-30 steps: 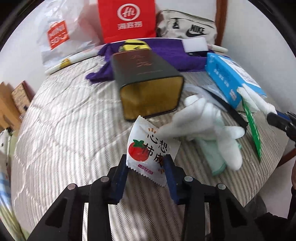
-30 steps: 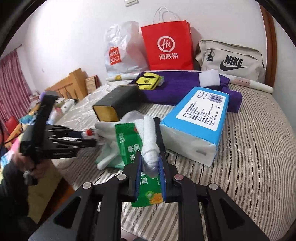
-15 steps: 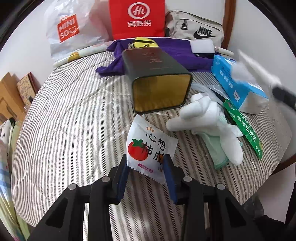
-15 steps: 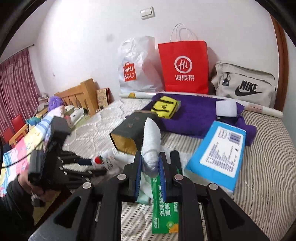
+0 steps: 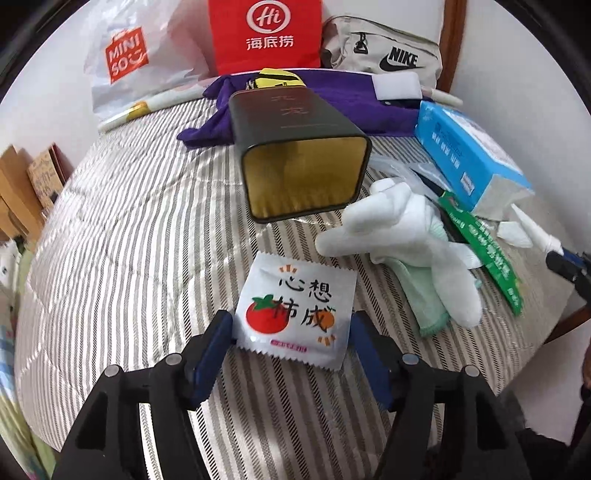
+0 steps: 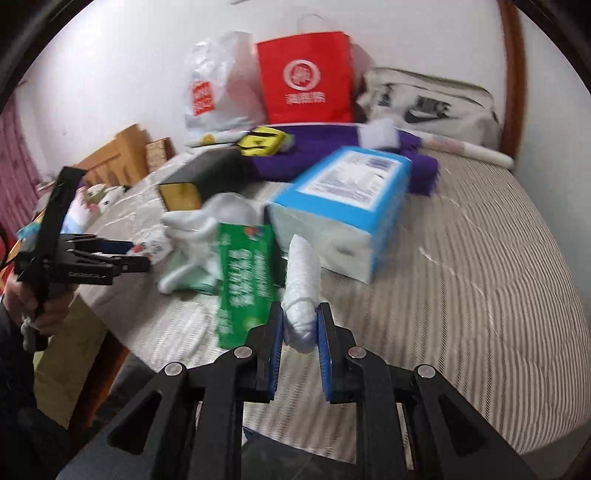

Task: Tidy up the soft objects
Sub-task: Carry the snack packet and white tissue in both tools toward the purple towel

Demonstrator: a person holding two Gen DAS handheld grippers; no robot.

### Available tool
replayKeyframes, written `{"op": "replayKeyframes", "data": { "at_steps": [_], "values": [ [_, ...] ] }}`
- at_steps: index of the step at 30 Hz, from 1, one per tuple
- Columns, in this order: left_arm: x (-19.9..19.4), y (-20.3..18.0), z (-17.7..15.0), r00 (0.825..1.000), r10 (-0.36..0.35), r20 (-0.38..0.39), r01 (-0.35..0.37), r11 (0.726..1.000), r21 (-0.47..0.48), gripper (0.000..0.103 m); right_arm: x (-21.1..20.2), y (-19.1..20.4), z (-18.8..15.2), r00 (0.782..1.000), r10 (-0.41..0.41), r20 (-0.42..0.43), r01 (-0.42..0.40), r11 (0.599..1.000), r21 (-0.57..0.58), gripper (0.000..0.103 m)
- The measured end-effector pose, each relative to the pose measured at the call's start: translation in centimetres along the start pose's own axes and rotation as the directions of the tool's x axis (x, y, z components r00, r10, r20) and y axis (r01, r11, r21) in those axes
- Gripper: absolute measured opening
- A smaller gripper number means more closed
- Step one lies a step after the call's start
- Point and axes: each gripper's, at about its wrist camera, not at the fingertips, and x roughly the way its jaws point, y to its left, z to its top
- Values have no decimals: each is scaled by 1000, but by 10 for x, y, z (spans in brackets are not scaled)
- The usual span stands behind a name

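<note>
My left gripper (image 5: 291,332) has its jaws wide apart on either side of a white tomato-print sachet (image 5: 295,310) that lies flat on the striped bed; the pads do not seem to press it. A heap of white and pale green gloves (image 5: 406,243) lies to its right, by a green packet (image 5: 487,254). My right gripper (image 6: 300,325) is shut on a rolled white glove (image 6: 302,291) held above the bed's near edge. The left gripper (image 6: 122,254) also shows in the right wrist view.
A black tin with a gold inside (image 5: 299,147) lies on its side, mouth toward me. A blue tissue pack (image 5: 469,155) sits right of it. A purple cloth (image 5: 332,99), red paper bag (image 5: 264,33), Miniso bag (image 5: 129,62) and Nike bag (image 5: 384,48) stand behind.
My left gripper's jaws have spread apart and the sachet now lies flat on the bed. My right gripper has swung down and to the right with the white glove.
</note>
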Motion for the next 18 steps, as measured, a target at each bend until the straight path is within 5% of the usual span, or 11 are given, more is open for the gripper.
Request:
{"op": "replayKeyframes", "data": {
  "at_steps": [3,7,18],
  "values": [
    [0,-1,0,1000,6,14,-6,1000,-9,64,8,-6,0,998,-53,-25,54,998,25,17],
    [-4,-5,-3,999,14,29,-13,1000,-9,46,15,-7,2,996,-72,-43,74,996,44,18],
    [-14,-8,-15,999,28,20,-27,997,-65,46,36,11,2,993,-91,-73,92,996,15,18]
  ]
}}
